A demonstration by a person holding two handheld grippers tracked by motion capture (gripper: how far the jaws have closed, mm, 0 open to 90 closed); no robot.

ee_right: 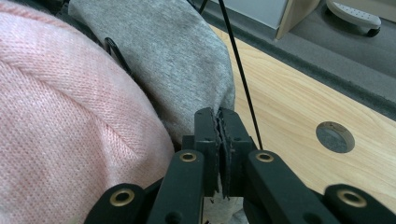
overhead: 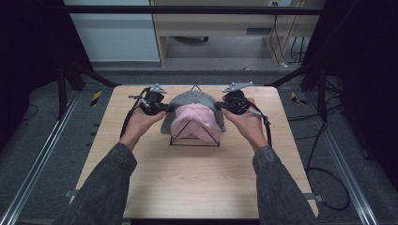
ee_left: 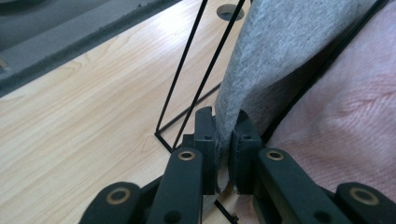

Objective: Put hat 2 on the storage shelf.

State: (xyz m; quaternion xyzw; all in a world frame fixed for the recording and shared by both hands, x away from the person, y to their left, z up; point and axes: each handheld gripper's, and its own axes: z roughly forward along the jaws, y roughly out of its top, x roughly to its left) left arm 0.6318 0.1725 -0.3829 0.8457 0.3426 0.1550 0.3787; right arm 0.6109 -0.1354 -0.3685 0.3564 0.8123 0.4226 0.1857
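A grey knit hat (overhead: 192, 97) and a pink knit hat (overhead: 195, 121) hang over a black wire stand (overhead: 195, 145) at the middle of the wooden table (overhead: 197, 183). My left gripper (overhead: 170, 108) is at the hats' left side, and my right gripper (overhead: 217, 107) is at their right. In the left gripper view the left gripper (ee_left: 225, 126) is shut on the lower edge of the grey hat (ee_left: 280, 51), with the pink hat (ee_left: 345, 121) beside it. In the right gripper view the right gripper (ee_right: 219, 114) pinches the edge of the grey hat (ee_right: 163, 56), next to the pink hat (ee_right: 60, 121).
The stand's thin wire legs (ee_left: 187, 74) rise close beside both grippers. A round hole (ee_right: 335, 136) sits in the tabletop near the far edge. Black frame posts (overhead: 61, 89) stand at the table's back corners, and cables (overhead: 324, 178) lie on the floor at the right.
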